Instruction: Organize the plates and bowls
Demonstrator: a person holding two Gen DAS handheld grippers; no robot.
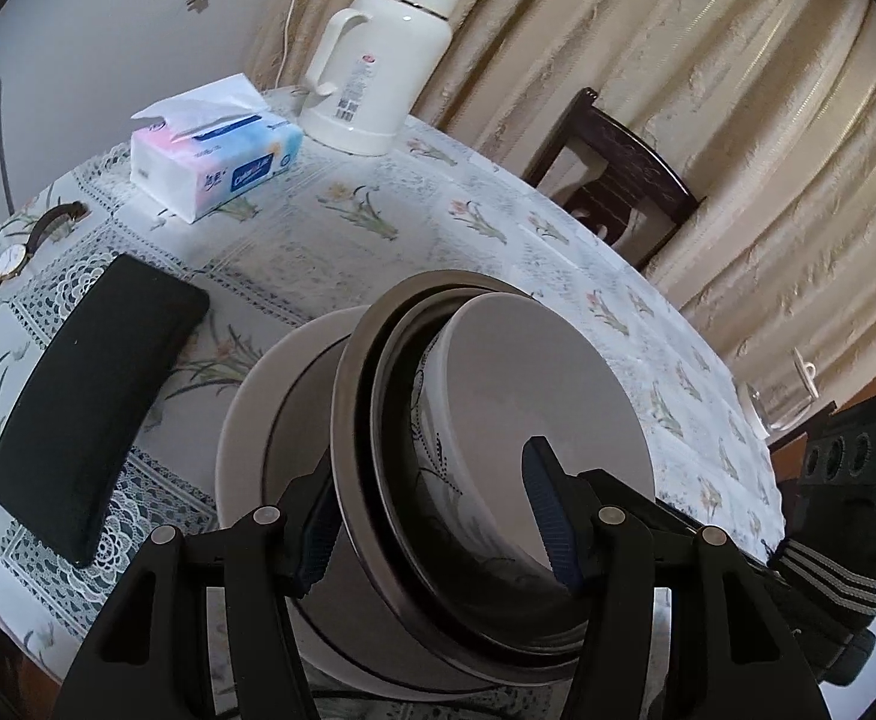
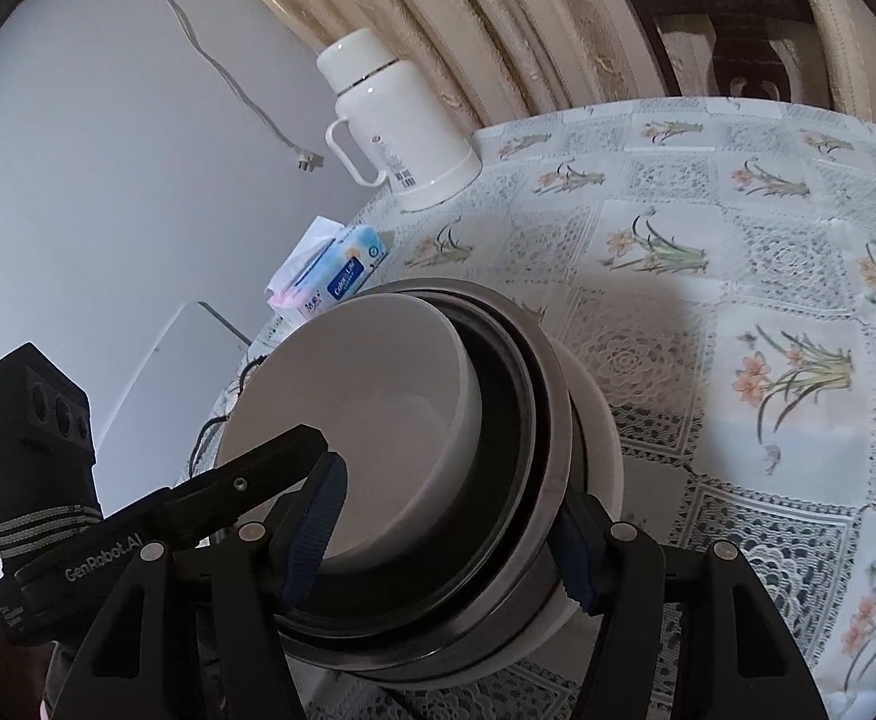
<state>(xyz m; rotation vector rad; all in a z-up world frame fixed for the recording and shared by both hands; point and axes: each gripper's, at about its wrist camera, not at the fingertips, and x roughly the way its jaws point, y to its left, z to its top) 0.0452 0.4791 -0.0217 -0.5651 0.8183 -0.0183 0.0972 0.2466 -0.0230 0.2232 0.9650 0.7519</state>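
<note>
Bowls nested between two sets of fingers

Stack of nested bowls (image 1: 438,480) sits at the near edge of the surface (image 1: 498,222), which wears a floral lace-pattern cloth. From the outside in, the stack is a wide white bowl (image 1: 246,420), a steel bowl (image 1: 354,396) with a dark inner wall, and a white bowl (image 1: 546,372) with a blue painted pattern on its side.

In the left wrist view, the left gripper (image 1: 432,516) straddles the near rim of the stack. One finger lies outside the steel bowl against its wall; the other dips inside the innermost white bowl. The fingers are spread wide with the nested rims between them; whether they press on the rims cannot be told.

In the right wrist view, the right gripper (image 2: 444,546) straddles the stack from the opposite side: one blue-padded finger inside the innermost bowl, the other outside, at the steel bowl's wall above the wide white bowl. Its grip likewise cannot be told.

Farther along the surface lie a wristwatch (image 1: 15,258), a dark case (image 1: 96,402), a tissue pack (image 1: 216,156) and a white thermos jug (image 1: 384,60). A dark chair (image 1: 618,192) stands before the curtain (image 1: 738,90).
</note>
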